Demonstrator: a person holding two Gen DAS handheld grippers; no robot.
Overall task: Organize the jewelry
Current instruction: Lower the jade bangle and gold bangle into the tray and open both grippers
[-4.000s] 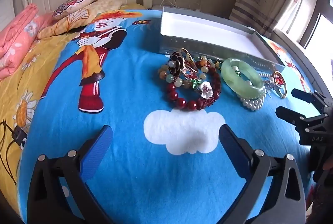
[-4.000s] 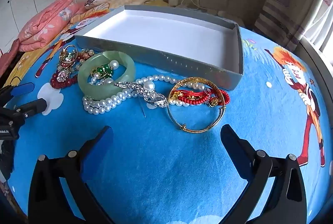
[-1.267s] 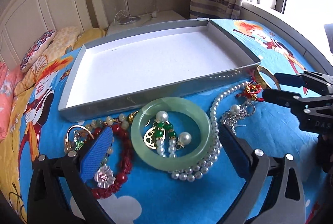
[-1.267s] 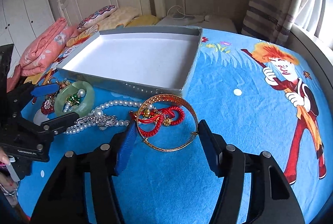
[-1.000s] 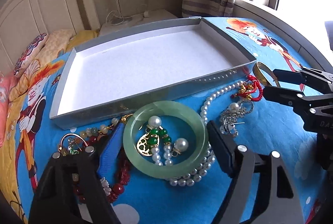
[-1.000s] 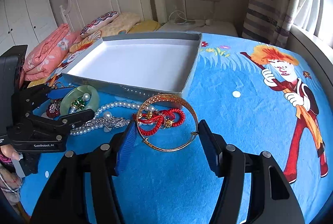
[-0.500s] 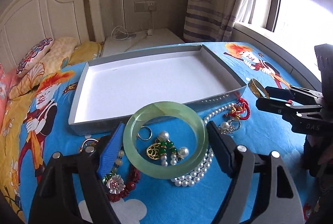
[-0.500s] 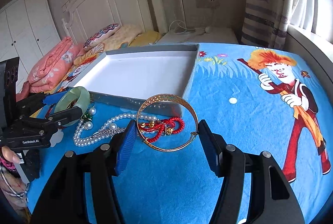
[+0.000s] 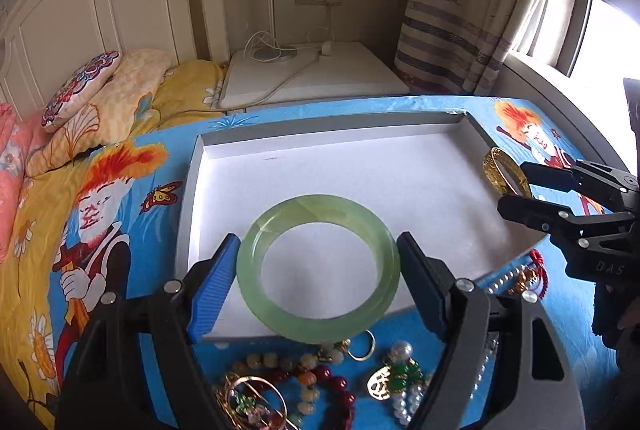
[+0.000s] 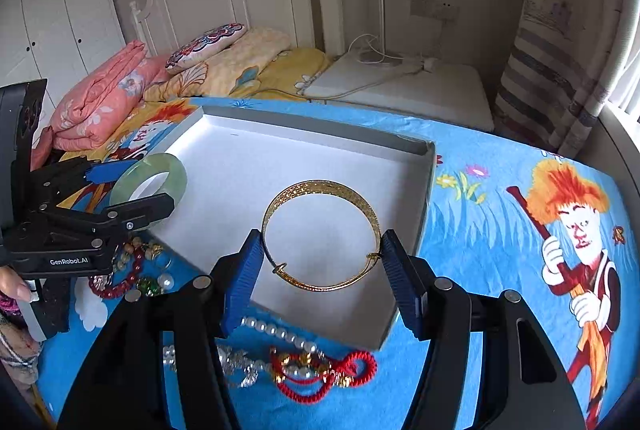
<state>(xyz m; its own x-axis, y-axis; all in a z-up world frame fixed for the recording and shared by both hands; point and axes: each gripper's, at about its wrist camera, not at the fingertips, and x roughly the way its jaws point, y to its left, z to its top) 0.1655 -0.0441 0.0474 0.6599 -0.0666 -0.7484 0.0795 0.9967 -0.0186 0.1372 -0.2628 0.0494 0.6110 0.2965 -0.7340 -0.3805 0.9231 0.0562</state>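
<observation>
1 jade bangle [image 9: 318, 262] | 1 gold bangle [image 10: 322, 235] | 1 tray [image 9: 360, 158] | 2 grippers, each holding one

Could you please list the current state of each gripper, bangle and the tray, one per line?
left gripper: shut on the jade bangle.
jade bangle: lifted, held over the tray.
right gripper: shut on the gold bangle.
gold bangle: lifted, held over the tray.
tray: open, nothing lying in it.
red cord bracelet: on the blue sheet.

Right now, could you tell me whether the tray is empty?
Empty: the tray shows only bare white floor; both bangles are held above it.
</observation>
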